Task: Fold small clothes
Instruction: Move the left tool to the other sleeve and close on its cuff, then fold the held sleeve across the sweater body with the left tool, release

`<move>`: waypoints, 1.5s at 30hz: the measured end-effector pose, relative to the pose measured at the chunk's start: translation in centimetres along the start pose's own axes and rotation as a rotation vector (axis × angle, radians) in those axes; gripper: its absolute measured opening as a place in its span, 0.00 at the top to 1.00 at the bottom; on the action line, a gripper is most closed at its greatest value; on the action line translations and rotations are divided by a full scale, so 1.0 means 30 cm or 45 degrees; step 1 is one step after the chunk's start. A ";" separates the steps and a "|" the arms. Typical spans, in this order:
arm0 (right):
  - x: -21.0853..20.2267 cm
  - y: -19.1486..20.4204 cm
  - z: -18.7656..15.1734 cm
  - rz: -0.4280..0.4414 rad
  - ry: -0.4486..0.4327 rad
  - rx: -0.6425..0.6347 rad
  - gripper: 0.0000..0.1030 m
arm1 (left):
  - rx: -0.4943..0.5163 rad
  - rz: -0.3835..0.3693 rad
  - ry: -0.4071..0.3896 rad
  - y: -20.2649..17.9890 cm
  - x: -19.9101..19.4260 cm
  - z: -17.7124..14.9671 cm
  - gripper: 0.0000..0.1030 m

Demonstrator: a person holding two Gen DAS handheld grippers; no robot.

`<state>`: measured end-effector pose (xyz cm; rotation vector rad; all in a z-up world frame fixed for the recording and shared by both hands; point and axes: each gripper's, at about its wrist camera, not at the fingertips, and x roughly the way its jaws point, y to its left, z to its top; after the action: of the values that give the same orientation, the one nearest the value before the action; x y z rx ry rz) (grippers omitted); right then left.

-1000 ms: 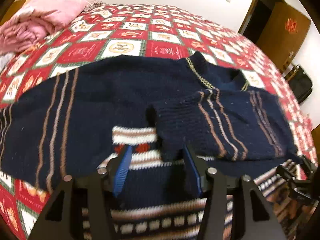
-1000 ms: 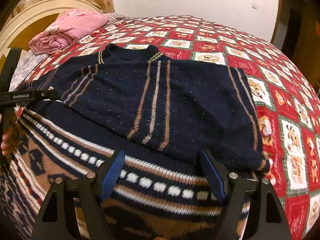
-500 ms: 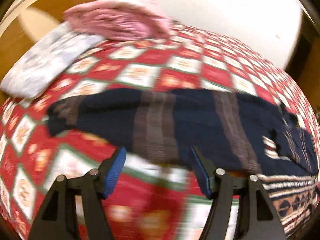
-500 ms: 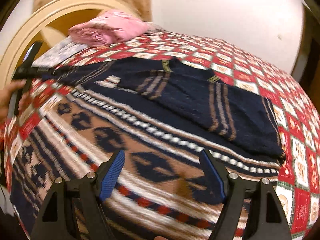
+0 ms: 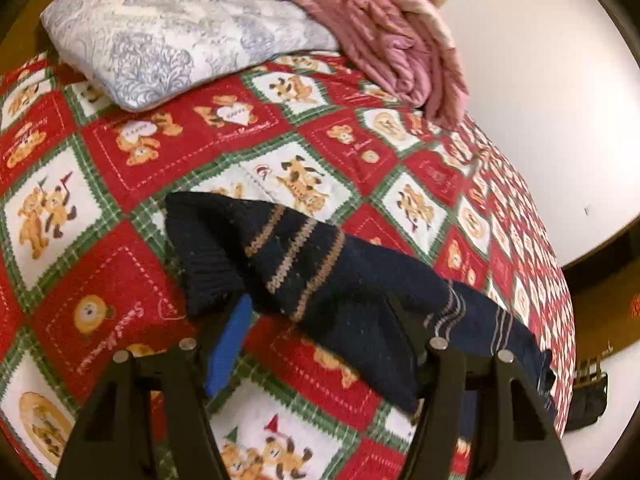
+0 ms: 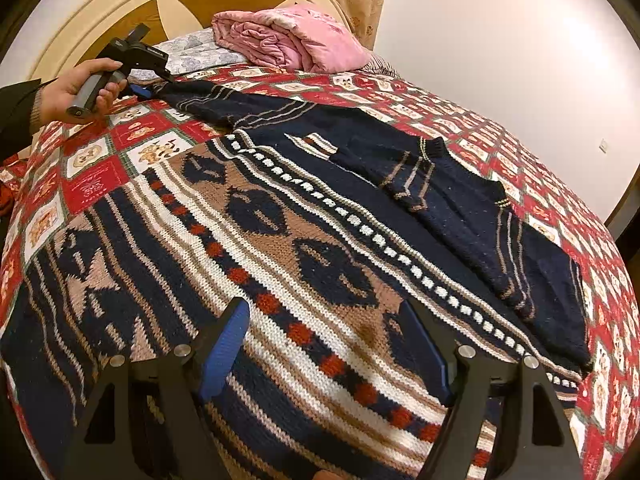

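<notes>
Sweater (image 6: 320,264): spread flat on the quilted bedspread (image 5: 120,168), filling the near and middle bed in the right wrist view; patterned brown, white and navy body nearest, plain navy chest and collar toward the far right
Folded sleeve (image 6: 404,176): laid across the chest, cuff pointing left, resting on the navy panel
Outstretched sleeve (image 5: 304,268): extended to the far left toward the pillow (image 5: 168,36); ribbed cuff lying on the bedspread, striped band just behind it
Left gripper (image 5: 320,320): fingers wide apart, straddling the outstretched sleeve just behind the cuff; contact with the knit not certain
Left hand (image 6: 80,88): wrapped round the gripper handle at the far left of the right wrist view
Right gripper (image 6: 332,344): fingers wide, holding nothing, poised over the patterned body near the hem
Handling, judged: thick soft knit, limp, fairly heavy for its size, not slippery, not fragile; likely to sag and stretch when lifted by one point
Hold, judged: pinch through the ribbed cuff or the doubled knit just behind it, where the fabric bunches firmly
Background: pink blanket (image 6: 288,36) bundled on the pillow at the far headboard (image 6: 120,4)
</notes>
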<state>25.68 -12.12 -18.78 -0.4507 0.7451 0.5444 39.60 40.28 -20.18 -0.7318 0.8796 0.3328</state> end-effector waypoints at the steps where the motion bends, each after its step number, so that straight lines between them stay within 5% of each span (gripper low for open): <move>1: 0.006 -0.002 0.000 0.000 0.004 0.007 0.24 | 0.008 0.008 -0.002 -0.008 0.008 0.005 0.36; 3: 0.016 -0.007 0.002 -0.001 0.009 0.023 0.24 | 0.034 0.054 -0.017 -0.022 0.014 0.014 0.44; 5: 0.020 -0.011 0.002 -0.003 0.011 0.034 0.24 | 0.037 0.066 -0.030 -0.018 0.012 0.024 0.91; 8: 0.016 -0.014 -0.001 0.002 0.004 0.047 0.24 | 0.010 0.022 -0.080 -0.001 -0.021 0.032 0.92; 12: 0.009 -0.026 -0.007 0.015 -0.001 0.082 0.24 | 0.054 -0.070 -0.265 -0.030 -0.138 0.009 0.92; 21: -0.030 -0.041 -0.020 0.013 -0.023 0.118 0.24 | -0.207 -0.116 -0.147 0.097 -0.035 -0.021 0.92; 30: -0.037 -0.091 -0.044 0.026 -0.026 0.222 0.24 | -0.096 -0.287 -0.343 -0.054 -0.232 0.015 0.93; 38: -0.053 -0.086 -0.066 0.020 -0.032 0.225 0.24 | -0.228 -0.185 -0.234 0.084 -0.078 -0.052 0.93; 45: -0.041 -0.089 -0.058 0.004 -0.017 0.211 0.24 | -0.361 -0.301 -0.171 0.192 -0.022 -0.066 0.84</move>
<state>25.68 -15.52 -18.51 -0.2914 0.7715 0.4838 34.90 43.02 -23.03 -1.0534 0.6170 0.2949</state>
